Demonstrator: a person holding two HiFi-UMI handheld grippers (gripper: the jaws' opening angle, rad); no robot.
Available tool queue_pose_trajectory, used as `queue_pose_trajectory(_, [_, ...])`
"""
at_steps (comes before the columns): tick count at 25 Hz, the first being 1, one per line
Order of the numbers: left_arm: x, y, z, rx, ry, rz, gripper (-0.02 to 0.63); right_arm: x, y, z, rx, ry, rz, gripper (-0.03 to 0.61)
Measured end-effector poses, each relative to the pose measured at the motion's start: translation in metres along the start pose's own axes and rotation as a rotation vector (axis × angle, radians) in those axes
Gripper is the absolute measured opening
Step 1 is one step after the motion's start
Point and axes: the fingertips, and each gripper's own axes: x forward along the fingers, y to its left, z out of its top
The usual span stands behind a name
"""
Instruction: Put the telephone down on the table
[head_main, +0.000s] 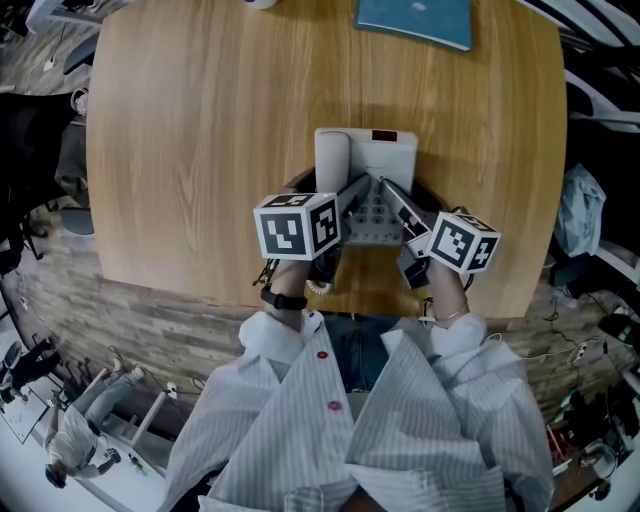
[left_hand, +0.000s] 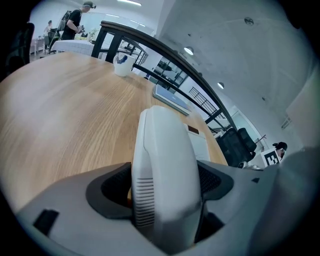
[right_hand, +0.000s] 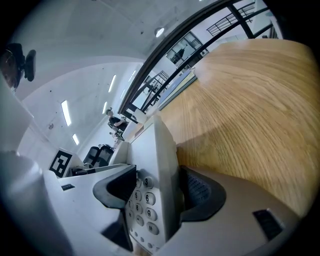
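Left claw (left_hand: 165, 182) and right claw (right_hand: 157, 190) both clamped, tips converging.

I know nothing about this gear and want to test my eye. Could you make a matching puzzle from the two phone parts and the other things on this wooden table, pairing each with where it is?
Things:
1. white telephone handset
2. white telephone base with keypad
3. flat teal book
4. white mug

Places:
A. lies flat near the far edge of the round wooden table
B. clamped in the right gripper
C. stands upright, left of the book
D. clamped in the left gripper

Pairs: 1-D, 2-B, 3-A, 4-C.
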Motion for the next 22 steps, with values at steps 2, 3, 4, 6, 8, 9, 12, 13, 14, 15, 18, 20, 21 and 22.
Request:
queue_pose_trajectory(2, [-0.002,0.001,0.001,0.019,-0.001,0.015,0.393,0.000,0.000,0.000,-0.004,0.011,-0.005,0.276])
queue_pose_trajectory(3, [-0.003,0.001,0.001,0.031,-0.002,0.024,0.393,0.000,0.000,0.000,-0.007,0.014,-0.007,0.276])
queue_pose_trajectory(4, [-0.004,0.002,0.001,0.041,-0.003,0.033,0.393,-0.001,0.000,0.000,-0.010,0.016,-0.011,0.276])
queue_pose_trajectory(6, [-0.007,0.002,0.000,0.051,-0.006,0.037,0.391,-0.003,-0.001,0.000,-0.016,0.011,-0.024,0.276])
queue_pose_trajectory(8, [-0.009,0.001,-0.001,0.048,-0.011,0.027,0.391,-0.007,-0.003,0.001,-0.019,0.001,-0.037,0.276])
queue_pose_trajectory(9, [-0.010,0.000,-0.001,0.044,-0.015,0.025,0.391,-0.009,-0.003,0.001,-0.021,-0.003,-0.040,0.276])
queue_pose_trajectory(12, [-0.016,0.001,0.006,0.050,-0.031,0.030,0.391,-0.015,-0.002,0.003,-0.031,-0.006,-0.042,0.276])
queue_pose_trajectory(13, [-0.019,0.000,0.010,0.057,-0.037,0.032,0.391,-0.018,0.000,0.004,-0.037,-0.009,-0.043,0.276])
queue_pose_trajectory(14, [-0.022,-0.001,0.013,0.064,-0.042,0.035,0.391,-0.021,0.001,0.006,-0.041,-0.013,-0.044,0.276])
queue_pose_trajectory(15, [-0.026,-0.002,0.015,0.071,-0.047,0.037,0.391,-0.024,0.003,0.007,-0.045,-0.019,-0.045,0.276])
queue_pose_trajectory(18, [-0.036,-0.008,0.022,0.091,-0.065,0.038,0.390,-0.034,0.013,0.015,-0.051,-0.051,-0.041,0.276])
queue_pose_trajectory(20, [-0.044,-0.013,0.026,0.096,-0.082,0.035,0.390,-0.040,0.022,0.020,-0.057,-0.074,-0.028,0.276])
queue_pose_trajectory(21, [-0.048,-0.016,0.028,0.098,-0.090,0.033,0.390,-0.042,0.028,0.022,-0.063,-0.083,-0.020,0.276])
queue_pose_trajectory(22, [-0.051,-0.019,0.028,0.101,-0.097,0.029,0.388,-0.045,0.034,0.024,-0.070,-0.092,-0.013,0.276])
